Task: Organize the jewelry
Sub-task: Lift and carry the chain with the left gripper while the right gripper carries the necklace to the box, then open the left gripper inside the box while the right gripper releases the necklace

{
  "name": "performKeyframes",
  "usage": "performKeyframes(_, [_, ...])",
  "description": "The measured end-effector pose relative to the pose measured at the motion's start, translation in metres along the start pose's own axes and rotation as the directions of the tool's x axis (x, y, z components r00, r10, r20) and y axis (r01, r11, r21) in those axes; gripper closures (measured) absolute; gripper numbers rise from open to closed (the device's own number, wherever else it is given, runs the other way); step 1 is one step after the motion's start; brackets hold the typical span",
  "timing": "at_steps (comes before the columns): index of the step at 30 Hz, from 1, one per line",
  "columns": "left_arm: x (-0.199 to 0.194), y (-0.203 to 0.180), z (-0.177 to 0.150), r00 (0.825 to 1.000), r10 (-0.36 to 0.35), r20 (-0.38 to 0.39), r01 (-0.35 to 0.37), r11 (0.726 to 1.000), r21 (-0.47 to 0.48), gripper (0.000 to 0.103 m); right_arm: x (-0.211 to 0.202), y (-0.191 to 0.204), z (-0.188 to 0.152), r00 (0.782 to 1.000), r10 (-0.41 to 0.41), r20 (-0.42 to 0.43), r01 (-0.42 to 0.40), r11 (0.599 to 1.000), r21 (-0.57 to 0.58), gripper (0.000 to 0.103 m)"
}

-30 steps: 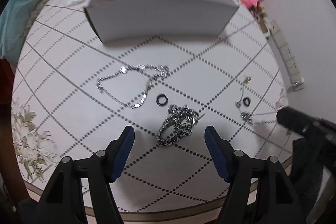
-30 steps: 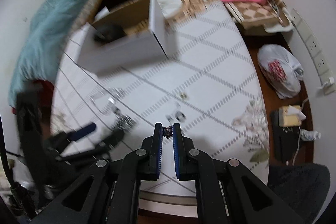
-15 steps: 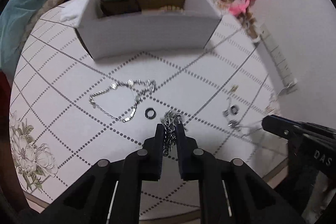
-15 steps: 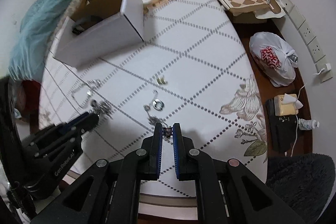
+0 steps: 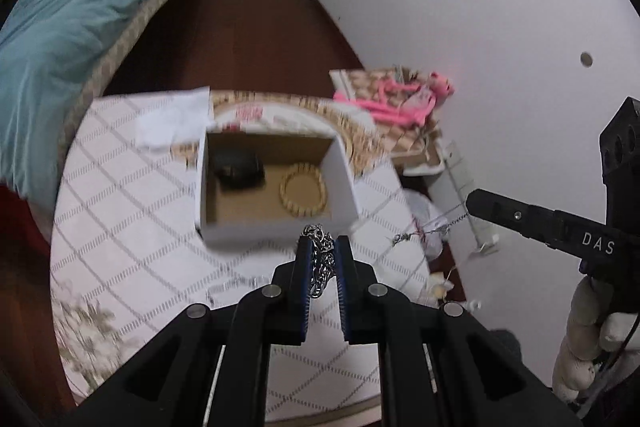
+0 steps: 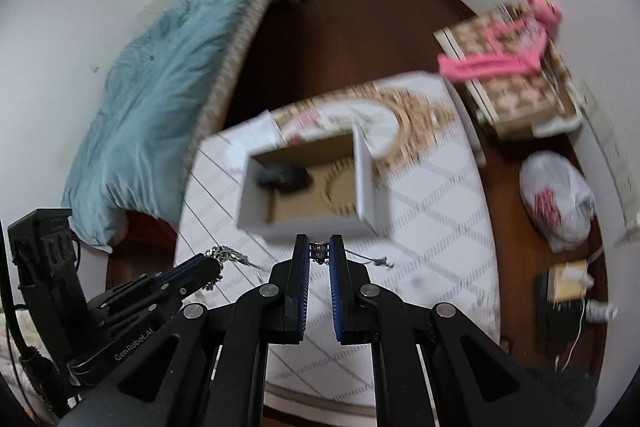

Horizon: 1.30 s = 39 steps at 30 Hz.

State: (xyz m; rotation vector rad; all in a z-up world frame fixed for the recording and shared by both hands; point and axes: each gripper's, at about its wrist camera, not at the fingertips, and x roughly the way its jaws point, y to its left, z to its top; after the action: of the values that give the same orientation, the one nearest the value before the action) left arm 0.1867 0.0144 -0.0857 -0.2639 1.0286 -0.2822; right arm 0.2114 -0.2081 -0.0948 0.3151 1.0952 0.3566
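Observation:
My left gripper (image 5: 322, 242) is shut on a chunky silver chain (image 5: 321, 263), which hangs bunched between its blue pads above the table. Just beyond it stands the open white box (image 5: 340, 167), holding a beaded bracelet (image 5: 303, 195) and a dark object (image 5: 238, 169). My right gripper (image 6: 319, 247) is shut on a thin silver necklace (image 6: 374, 261), whose fine chain trails off to the right. In the left wrist view the right gripper (image 5: 473, 202) is to the right with the thin necklace (image 5: 432, 227) dangling from its tip. The right wrist view shows the left gripper (image 6: 210, 265) at lower left.
The round table has a white cloth with dotted diamonds (image 5: 140, 227). A bed with a teal blanket (image 6: 160, 87) lies to the left. A pink plush toy (image 6: 500, 61) lies on a checkered box, and a white plastic bag (image 6: 560, 203) sits on the floor at right.
The left gripper closed on the chunky chain and lifted it off the table. The right gripper rose too, with the thin necklace. The box's inside has come into view from above.

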Motion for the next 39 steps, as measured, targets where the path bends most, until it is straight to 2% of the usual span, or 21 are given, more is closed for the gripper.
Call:
performKeyframes(5, [0.005,0.011,0.039,1.0,0.013,0.019,-0.013,1.0,0.004,0.095,0.0,0.025,0.046,0.999,-0.007,0.032,0.009,0.998,-0.062,0.093])
performKeyframes(9, [0.031,0.032,0.058,0.999,0.017,-0.029,-0.017,1.0,-0.024,0.094,0.024,0.038,0.07,1.0,-0.025,0.008,0.026,0.996,-0.091,0.093])
performKeyframes(14, [0.073,0.062,0.06,0.992,0.014,-0.124,-0.026,0.995,-0.094,0.094,0.08,0.043,0.083,0.995,-0.06,-0.082,0.051,0.993,-0.108,0.093])
performKeyframes(20, [0.099,0.078,0.059,0.979,0.02,-0.203,-0.052,0.986,-0.156,0.094,0.14,0.036,0.085,0.979,-0.1,-0.18,0.077,0.989,-0.129,0.093])
performKeyframes(23, [0.104,0.081,0.062,0.971,0.072,-0.228,-0.11,0.981,-0.16,0.09,0.162,0.029,0.087,0.966,-0.116,-0.232,0.086,0.987,-0.135,0.093])
performKeyframes(24, [0.104,0.081,0.063,0.969,0.098,-0.229,-0.135,0.979,-0.155,0.082,0.168,0.027,0.088,0.961,-0.121,-0.249,0.088,0.986,-0.139,0.092])
performKeyframes(25, [0.103,0.082,0.064,0.967,0.122,-0.225,-0.158,0.976,-0.152,0.062,0.174,0.024,0.087,0.954,-0.12,-0.276,0.086,0.988,-0.132,0.092])
performKeyframes(26, [0.1,0.083,0.065,0.968,0.141,-0.209,-0.174,0.973,-0.15,0.051,0.178,0.022,0.087,0.948,-0.121,-0.295,0.087,0.988,-0.128,0.092])
performKeyframes(27, [0.097,0.084,0.066,0.969,0.159,-0.192,-0.188,0.971,-0.148,0.037,0.181,0.02,0.087,0.943,-0.127,-0.308,0.092,0.988,-0.125,0.087])
performKeyframes(28, [0.094,0.085,0.067,0.968,0.18,-0.174,-0.206,0.968,-0.144,0.036,0.183,0.018,0.085,0.939,-0.147,-0.312,0.11,0.985,-0.133,0.081])
performKeyframes(29, [0.09,0.085,0.067,0.966,0.203,-0.161,-0.226,0.964,-0.137,0.035,0.183,0.016,0.084,0.937,-0.161,-0.309,0.122,0.982,-0.142,0.066])
performKeyframes(30, [0.089,0.085,0.067,0.962,0.222,-0.158,-0.243,0.961,-0.133,0.031,0.181,0.015,0.083,0.938,-0.167,-0.304,0.128,0.981,-0.142,0.051])
performKeyframes(31, [0.087,0.085,0.067,0.955,0.252,-0.156,-0.272,0.954,-0.126,0.02,0.18,0.013,0.081,0.937,-0.181,-0.299,0.142,0.979,-0.148,0.047])
performKeyframes(33, [0.085,0.085,0.064,0.942,0.305,-0.141,-0.32,0.941,-0.108,0.008,0.176,0.013,0.078,0.936,-0.22,-0.275,0.18,0.97,-0.166,0.04])
performKeyframes(34, [0.083,0.084,0.062,0.932,0.339,-0.131,-0.352,0.931,-0.097,0.006,0.174,0.013,0.076,0.934,-0.247,-0.259,0.205,0.962,-0.178,0.037])
performKeyframes(36, [0.08,0.082,0.055,0.918,0.382,-0.11,-0.392,0.916,-0.086,0.002,0.172,0.012,0.071,0.925,-0.303,-0.23,0.26,0.945,-0.198,0.015])
performKeyframes(37, [0.079,0.083,0.052,0.91,0.4,-0.105,-0.409,0.909,-0.081,0.0,0.17,0.013,0.067,0.921,-0.326,-0.216,0.283,0.937,-0.206,0.011])
performKeyframes(39, [0.079,0.082,0.046,0.903,0.418,-0.099,-0.425,0.902,-0.073,0.0,0.169,0.011,0.058,0.908,-0.366,-0.202,0.323,0.922,-0.215,0.009])
